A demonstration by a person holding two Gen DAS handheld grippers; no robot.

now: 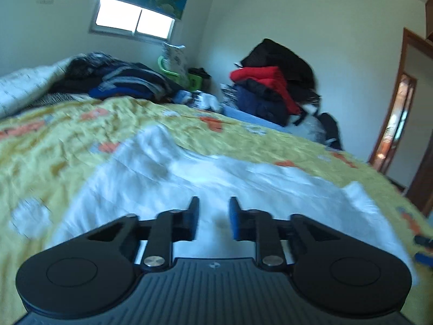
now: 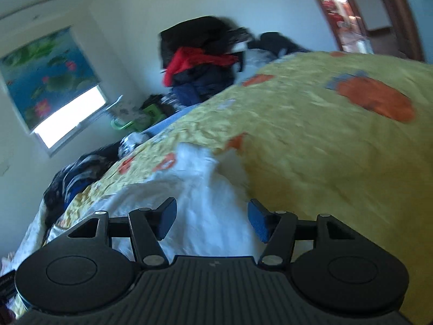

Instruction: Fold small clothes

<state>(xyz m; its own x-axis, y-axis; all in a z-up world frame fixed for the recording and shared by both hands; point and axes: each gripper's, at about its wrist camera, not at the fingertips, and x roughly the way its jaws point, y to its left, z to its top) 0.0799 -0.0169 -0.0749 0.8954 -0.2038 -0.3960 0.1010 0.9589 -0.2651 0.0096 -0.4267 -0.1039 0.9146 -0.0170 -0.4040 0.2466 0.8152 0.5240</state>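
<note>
Left wrist view: my left gripper (image 1: 213, 218) hovers low over a white garment (image 1: 189, 178) spread on a bed with a yellow patterned cover (image 1: 54, 146). Its jaws stand a narrow gap apart with nothing pinched between them; white cloth shows through the gap, beneath the pads rather than in them. The garment fills the lower centre of the frame and runs toward the lower right, one corner rising toward the middle. It lies spread out, presumably so that an edge can be picked up and carried over.

Right wrist view: my right gripper (image 2: 212, 222) has its jaws wider apart, also empty. The same garment (image 2: 205, 189) occupies the lower centre and lower left, its edge passing just beyond the right pad, where bare cover begins. The horizon tilts strongly here, so this tool is rolled to one side.

Both frames are blurred, so I cannot tell the garment's type or whether a fold is already in it. Both tools being free of the cloth, I judge this a moment between grips, with the next pinch probably meant for an edge.

Background: a heap of dark and red clothes (image 1: 273, 86) sits at upper centre, a window with a floral blind (image 1: 140, 2) at upper left, and a doorway (image 1: 400, 124) at right.
</note>
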